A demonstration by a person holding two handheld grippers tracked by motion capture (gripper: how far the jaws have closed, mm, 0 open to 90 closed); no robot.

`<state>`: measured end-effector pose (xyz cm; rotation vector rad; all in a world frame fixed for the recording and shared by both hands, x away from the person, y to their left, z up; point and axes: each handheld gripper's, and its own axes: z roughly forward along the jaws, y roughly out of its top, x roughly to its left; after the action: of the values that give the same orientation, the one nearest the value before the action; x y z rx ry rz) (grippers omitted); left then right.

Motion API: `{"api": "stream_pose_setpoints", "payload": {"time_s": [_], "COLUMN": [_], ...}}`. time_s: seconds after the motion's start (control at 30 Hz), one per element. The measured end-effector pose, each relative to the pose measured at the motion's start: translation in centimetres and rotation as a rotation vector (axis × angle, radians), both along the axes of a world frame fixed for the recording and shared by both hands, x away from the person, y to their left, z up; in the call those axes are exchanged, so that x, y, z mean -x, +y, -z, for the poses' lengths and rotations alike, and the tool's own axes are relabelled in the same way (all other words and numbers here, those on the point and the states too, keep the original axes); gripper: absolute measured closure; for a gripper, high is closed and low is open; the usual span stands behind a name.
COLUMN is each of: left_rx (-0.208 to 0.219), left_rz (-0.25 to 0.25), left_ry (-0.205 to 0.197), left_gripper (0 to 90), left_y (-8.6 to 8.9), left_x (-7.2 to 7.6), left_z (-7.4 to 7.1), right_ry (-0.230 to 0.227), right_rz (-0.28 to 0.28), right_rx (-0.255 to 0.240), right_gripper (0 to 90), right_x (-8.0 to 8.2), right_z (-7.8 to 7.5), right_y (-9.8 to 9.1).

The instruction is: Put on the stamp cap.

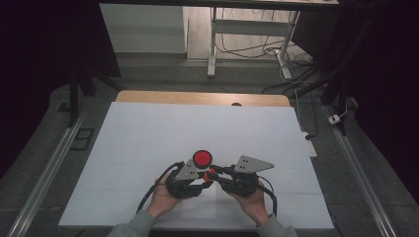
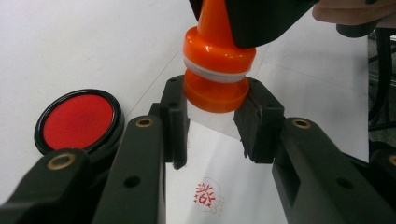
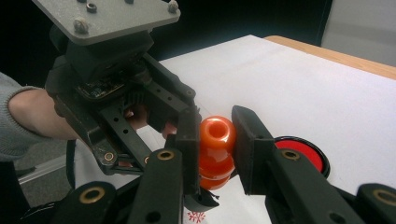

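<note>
I hold an orange stamp between my two grippers, lifted just above the sheet of paper that lies on the white table cover. My left gripper is clenched on the stamp's wide base, one pad on each side. My right gripper is clenched on the rounded knob at the top.

The stamp looks like hard, glossy plastic: light and stiff, but smooth enough to slip, I judge, if I squeeze on the bulges. The narrow waist under the knob and the groove by the white ring seem the surest places to grip. The inked face underneath should stay untouched.

A red print already marks the paper below, and the round ink pad sits open just to the side.
</note>
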<state>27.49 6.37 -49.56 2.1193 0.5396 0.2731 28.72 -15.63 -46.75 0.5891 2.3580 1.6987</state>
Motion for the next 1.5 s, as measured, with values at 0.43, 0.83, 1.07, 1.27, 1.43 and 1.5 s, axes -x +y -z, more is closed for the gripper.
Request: {"api": "stream_pose_setpoints", "payload": {"time_s": [0.43, 0.83, 1.07, 1.27, 1.43, 1.5], "left_rx": [0.000, 0.004, 0.005, 0.001, -0.005, -0.006], "left_rz": [-0.001, -0.008, -0.009, -0.013, -0.022, -0.026], "left_ry": [0.002, -0.007, -0.007, -0.018, -0.035, -0.037], "left_gripper": [64.6, 64.7, 64.7, 64.9, 65.1, 65.1], "left_y": [-0.05, -0.01, -0.01, -0.04, -0.14, -0.16], "left_x": [-0.02, 0.07, 0.08, 0.17, 0.33, 0.39], "left_z": [0.04, -0.05, -0.06, -0.11, -0.16, -0.18], "right_ry": [0.002, 0.004, 0.001, 0.000, -0.010, -0.011], "right_rz": [-0.004, -0.004, -0.003, -0.002, -0.003, -0.002], "right_rx": [0.007, 0.023, 0.023, 0.023, 0.034, 0.034], "right_gripper": [73.3, 73.3, 73.3, 73.3, 73.4, 73.5], "right_x": [0.05, 0.04, 0.05, 0.07, 0.15, 0.15], "right_z": [0.12, 0.41, 0.39, 0.36, 0.25, 0.23], "right_y": [0.13, 0.24, 0.24, 0.23, 0.28, 0.29]}}
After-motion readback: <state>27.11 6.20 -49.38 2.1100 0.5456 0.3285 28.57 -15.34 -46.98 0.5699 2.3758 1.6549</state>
